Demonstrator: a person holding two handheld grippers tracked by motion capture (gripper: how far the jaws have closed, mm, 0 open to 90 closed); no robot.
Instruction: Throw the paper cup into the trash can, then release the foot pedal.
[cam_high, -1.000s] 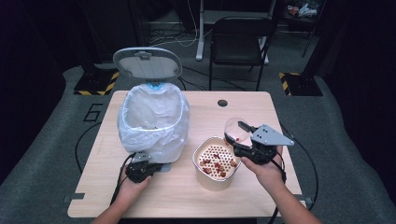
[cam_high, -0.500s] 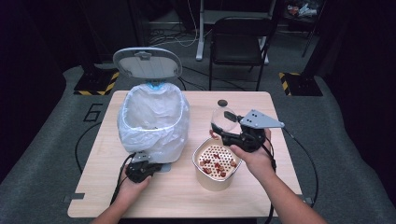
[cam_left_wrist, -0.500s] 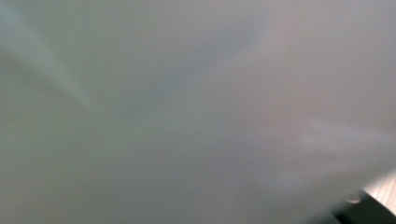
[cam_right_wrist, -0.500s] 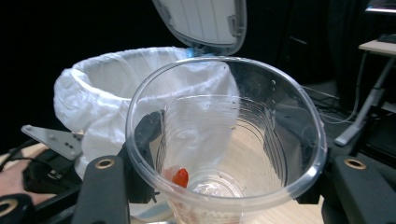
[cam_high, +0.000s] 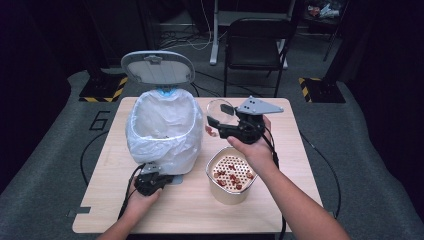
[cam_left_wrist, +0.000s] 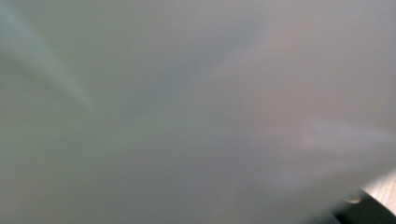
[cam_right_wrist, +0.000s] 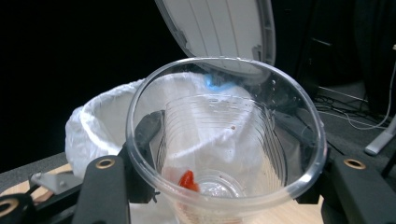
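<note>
Your right claw (cam_high: 218, 126) grips the clear cup (cam_high: 220, 111) at the bin's (cam_high: 162, 131) three o'clock; its own view reveals a red bit (cam_right_wrist: 187, 179) inside. Your left claw (cam_high: 156, 172) sits closed at the bin's six o'clock.

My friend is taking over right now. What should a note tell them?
Right tool: shut on the clear plastic cup, held above the table between the strainer tub and the bin; one red bit sits at its bottom.
Left tool: shut, at the foot of the white-bagged lidded bin, lid up.
Tan strainer tub holds red bits.
Done: cup picked up.
Left, probably: tip the cup's bit into the bin, then set the cup down.
</note>
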